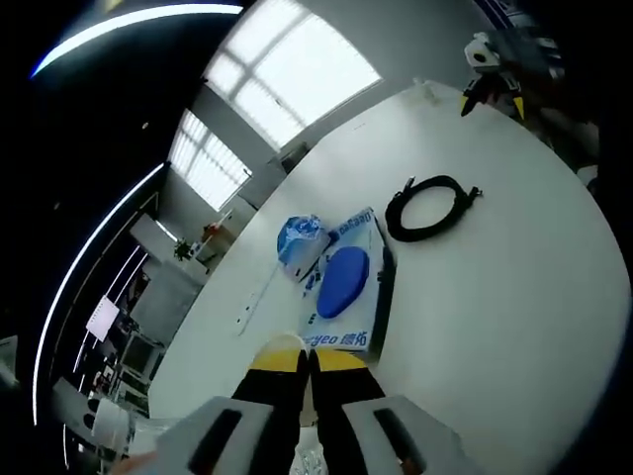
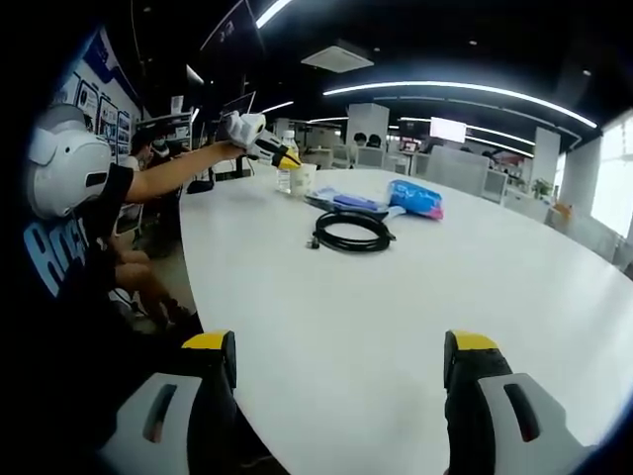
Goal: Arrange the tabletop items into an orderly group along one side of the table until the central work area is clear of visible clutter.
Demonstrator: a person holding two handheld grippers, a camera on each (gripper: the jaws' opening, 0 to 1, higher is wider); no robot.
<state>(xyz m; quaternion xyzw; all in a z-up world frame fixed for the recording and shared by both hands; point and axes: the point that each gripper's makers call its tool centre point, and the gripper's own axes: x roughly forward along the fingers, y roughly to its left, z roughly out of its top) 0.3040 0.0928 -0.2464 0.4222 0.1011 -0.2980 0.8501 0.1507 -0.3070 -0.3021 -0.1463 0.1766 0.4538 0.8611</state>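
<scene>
I see a coiled black cable (image 2: 352, 233) mid-bench; my left tool (image 1: 305, 358) is pressed together, right tool (image 2: 341, 358) spread.

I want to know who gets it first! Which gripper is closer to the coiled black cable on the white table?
Left. The left gripper hangs shut over the table near the blue packets, close to the coiled black cable. The right gripper is open at the table's near edge, farther away.
</scene>
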